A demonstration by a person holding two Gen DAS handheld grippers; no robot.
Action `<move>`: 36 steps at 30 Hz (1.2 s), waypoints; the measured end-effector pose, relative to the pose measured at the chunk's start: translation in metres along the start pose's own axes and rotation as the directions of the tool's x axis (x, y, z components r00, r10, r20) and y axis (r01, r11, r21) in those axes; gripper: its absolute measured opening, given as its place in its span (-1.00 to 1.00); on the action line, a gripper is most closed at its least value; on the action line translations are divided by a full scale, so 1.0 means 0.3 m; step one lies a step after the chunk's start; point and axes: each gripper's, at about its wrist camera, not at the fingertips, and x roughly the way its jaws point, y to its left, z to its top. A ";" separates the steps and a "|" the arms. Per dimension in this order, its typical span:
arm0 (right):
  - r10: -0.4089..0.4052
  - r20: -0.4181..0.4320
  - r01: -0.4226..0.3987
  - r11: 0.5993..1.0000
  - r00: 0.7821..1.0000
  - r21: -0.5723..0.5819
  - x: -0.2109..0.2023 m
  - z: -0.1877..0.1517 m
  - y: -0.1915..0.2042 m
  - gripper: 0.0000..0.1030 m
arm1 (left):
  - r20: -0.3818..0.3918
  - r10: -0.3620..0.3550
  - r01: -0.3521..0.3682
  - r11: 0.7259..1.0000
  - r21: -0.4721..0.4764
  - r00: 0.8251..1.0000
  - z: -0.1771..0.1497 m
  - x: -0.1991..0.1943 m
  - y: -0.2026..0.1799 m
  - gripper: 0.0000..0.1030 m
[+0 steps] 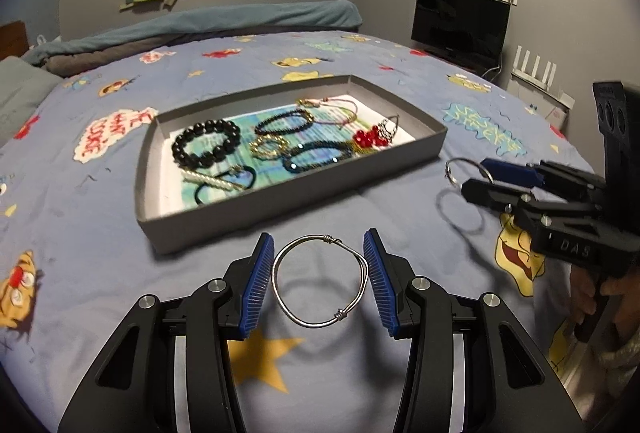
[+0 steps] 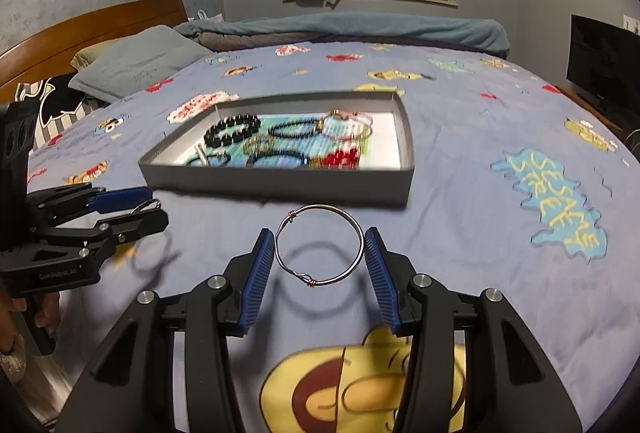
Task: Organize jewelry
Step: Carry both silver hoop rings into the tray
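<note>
- Plainly, the move ahead turned on one relation: the grey tray (image 1: 260, 209) lay straight out beyond both sets of fingertips, its long side running across the view, so each load looked to need only a forward carry over the near wall.
- The left gripper (image 1: 319, 235) stood about half open, its blue pads (image 1: 256, 285) pressed to opposite sides of a wire bangle (image 1: 340, 313). The bangle hung flat between them, clear of the bed sheet (image 1: 360, 193), with its shadow on the cloth beneath.
- The right gripper (image 2: 319, 231) was set the same way, part open and pinching a second wire bangle (image 2: 308, 277) across its width, likewise lifted off the sheet.
- Seen from the left wrist, the tray sat ahead and a little to the left, and the right gripper's tips were out near the tray's near right corner.
- Seen from the right wrist, the tray's near wall crossed just beyond the held hoop, and the left gripper's tips reached towards the near left corner.
- Which of the two was closer to the tray could not be told; both seemed close to it.
- Inside, a black bead bracelet (image 1: 206, 145) and other bracelets crowded the middle; the bare strip at the right end looked the easier drop, and I judged it handier to the right gripper.
</note>
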 end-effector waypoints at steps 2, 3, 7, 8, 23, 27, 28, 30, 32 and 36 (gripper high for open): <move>-0.004 0.017 0.004 1.000 1.000 -0.009 0.004 0.037 -0.002 -0.09 | 0.008 0.012 -0.012 1.000 0.006 1.000 0.028 -0.004 0.016 -0.06; -0.003 0.022 0.003 1.000 1.000 -0.012 0.007 0.053 -0.003 -0.09 | 0.012 0.013 -0.013 1.000 0.007 1.000 0.040 -0.004 0.024 -0.06; -0.004 0.037 0.005 0.999 0.999 -0.032 0.037 0.125 -0.004 -0.09 | 0.017 0.025 -0.026 0.999 0.024 1.000 0.106 0.012 0.052 -0.06; -0.005 0.035 0.006 0.999 0.999 -0.036 0.051 0.143 -0.006 -0.09 | 0.017 0.028 -0.029 0.999 0.026 0.999 0.118 0.019 0.058 -0.06; -0.063 -0.091 0.060 0.998 0.994 -0.031 0.339 0.288 -0.060 -0.09 | -0.133 -0.005 0.006 1.000 0.008 0.991 0.259 0.265 0.112 -0.06; -0.070 -0.117 0.066 0.997 0.991 -0.031 0.388 0.291 -0.064 -0.09 | -0.170 -0.003 0.005 1.000 0.013 0.986 0.267 0.315 0.107 -0.06; -0.070 -0.125 0.067 0.997 0.990 -0.028 0.401 0.292 -0.068 -0.09 | -0.177 -0.003 0.005 1.000 0.013 0.984 0.265 0.323 0.107 -0.06; -0.065 -0.140 0.063 0.998 0.988 -0.020 0.419 0.294 -0.078 -0.09 | -0.189 0.000 0.002 1.000 0.008 0.982 0.261 0.337 0.114 -0.06; -0.061 -0.146 0.059 0.998 0.987 -0.017 0.430 0.298 -0.082 -0.09 | -0.198 0.002 -0.002 1.000 0.001 0.980 0.257 0.349 0.123 -0.06; -0.049 -0.152 0.046 0.999 0.987 -0.024 0.447 0.305 -0.080 -0.09 | -0.207 0.008 -0.010 1.000 -0.010 0.978 0.247 0.366 0.136 -0.06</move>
